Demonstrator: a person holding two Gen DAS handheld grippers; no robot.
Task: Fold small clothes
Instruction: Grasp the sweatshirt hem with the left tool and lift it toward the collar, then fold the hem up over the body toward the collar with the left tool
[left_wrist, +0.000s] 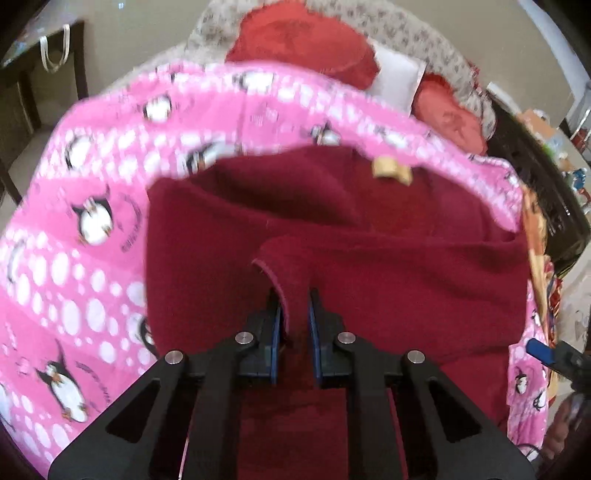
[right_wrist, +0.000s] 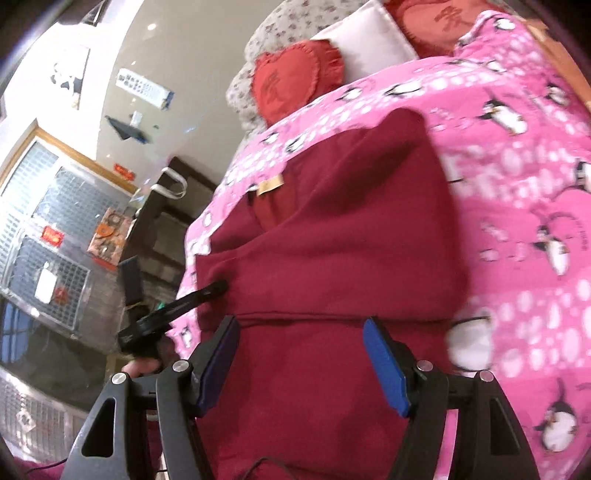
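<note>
Left wrist view: left gripper fingers pinch a fold of the maroon garment. Right wrist view alone shows right gripper fingers wide, empty, over garment on the penguin blanket.

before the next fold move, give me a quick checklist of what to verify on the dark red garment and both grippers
1. Left gripper pinching a fold of the dark red garment: ok.
2. Right gripper open, nothing between its pads: ok.
3. Garment lying fully on the pink penguin blanket: ok.
4. Garment flat, no bunching: not ok, humped near the tan label.
5. Grip catches one layer only: cannot tell.
</note>
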